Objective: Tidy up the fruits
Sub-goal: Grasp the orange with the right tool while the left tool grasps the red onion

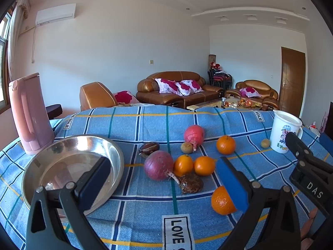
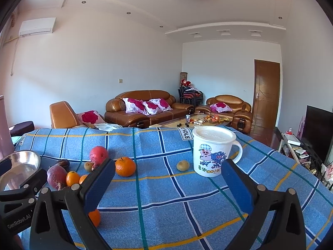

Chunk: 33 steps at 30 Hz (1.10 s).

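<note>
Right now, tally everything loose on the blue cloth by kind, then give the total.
Oranges: 4
Small yellowish-brown fruits: 2
Purple onion: 1
Pinkish-red fruit: 1
Dark brown pieces: 2
Metal bowl: 1
White mug: 1
Pink kettle: 1
Total: 13

Glossy metal bowl, matt woven tablecloth, smooth plastic mug.

A pink kettle stands at 9 o'clock, a white pig cup at 3 o'clock, brown sofa behind.
</note>
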{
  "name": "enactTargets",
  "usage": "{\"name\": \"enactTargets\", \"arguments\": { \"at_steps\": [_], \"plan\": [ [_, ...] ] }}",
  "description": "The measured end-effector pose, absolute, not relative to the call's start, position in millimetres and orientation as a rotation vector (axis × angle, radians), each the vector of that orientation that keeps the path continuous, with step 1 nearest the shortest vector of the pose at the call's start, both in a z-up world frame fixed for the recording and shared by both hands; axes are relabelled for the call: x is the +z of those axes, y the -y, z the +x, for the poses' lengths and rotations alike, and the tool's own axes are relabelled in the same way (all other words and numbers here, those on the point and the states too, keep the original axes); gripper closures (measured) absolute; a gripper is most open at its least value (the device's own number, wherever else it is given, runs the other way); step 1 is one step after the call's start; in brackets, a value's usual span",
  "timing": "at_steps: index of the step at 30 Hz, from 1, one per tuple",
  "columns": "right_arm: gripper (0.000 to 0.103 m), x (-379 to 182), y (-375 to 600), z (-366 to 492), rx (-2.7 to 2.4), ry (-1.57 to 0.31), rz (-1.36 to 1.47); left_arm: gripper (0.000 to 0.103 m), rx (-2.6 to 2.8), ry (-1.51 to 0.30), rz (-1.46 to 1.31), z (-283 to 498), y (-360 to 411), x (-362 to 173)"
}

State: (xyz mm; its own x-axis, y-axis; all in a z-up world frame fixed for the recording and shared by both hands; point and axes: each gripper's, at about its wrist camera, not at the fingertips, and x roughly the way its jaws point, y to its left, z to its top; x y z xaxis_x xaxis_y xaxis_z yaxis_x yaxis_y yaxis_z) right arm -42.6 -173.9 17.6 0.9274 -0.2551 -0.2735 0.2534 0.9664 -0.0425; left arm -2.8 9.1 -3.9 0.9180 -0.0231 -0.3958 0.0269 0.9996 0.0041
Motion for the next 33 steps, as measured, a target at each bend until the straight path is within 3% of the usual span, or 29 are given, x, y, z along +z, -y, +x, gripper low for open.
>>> {"name": "enactTargets", "arguments": {
  "at_steps": [16,18,21,28,30,33],
  "plan": [
    [0.004,-2.8,137.1,-18.5,0.182,-0.521,0.03,0.0,0.264,-0.426,-0.036,16.6,-84.2,12.7],
    [0.016,-9.0,124.3,-9.7,0.212,-0.578,-0.021,0.001,0.267,-0.448,-0.038,20.6,-88.2,10.5],
    [0.028,-19.9,110.0,5.8,0.232,-0.676,-0.064,0.004,0.236,-0.473,-0.023,26.3,-85.5,6.0],
    [0.03,-38.6,103.4,23.5,0.266,-0.829,-0.069,0.004,0.165,-0.503,-0.006,30.8,-74.2,4.5],
    [0.046,-42.9,104.7,27.8,0.277,-0.866,-0.057,0.004,0.153,-0.513,0.001,33.3,-71.8,2.5],
    [0.053,-45.8,108.0,29.5,0.292,-0.886,-0.032,0.004,0.137,-0.518,0.025,34.4,-65.5,0.6]
  ]
}}
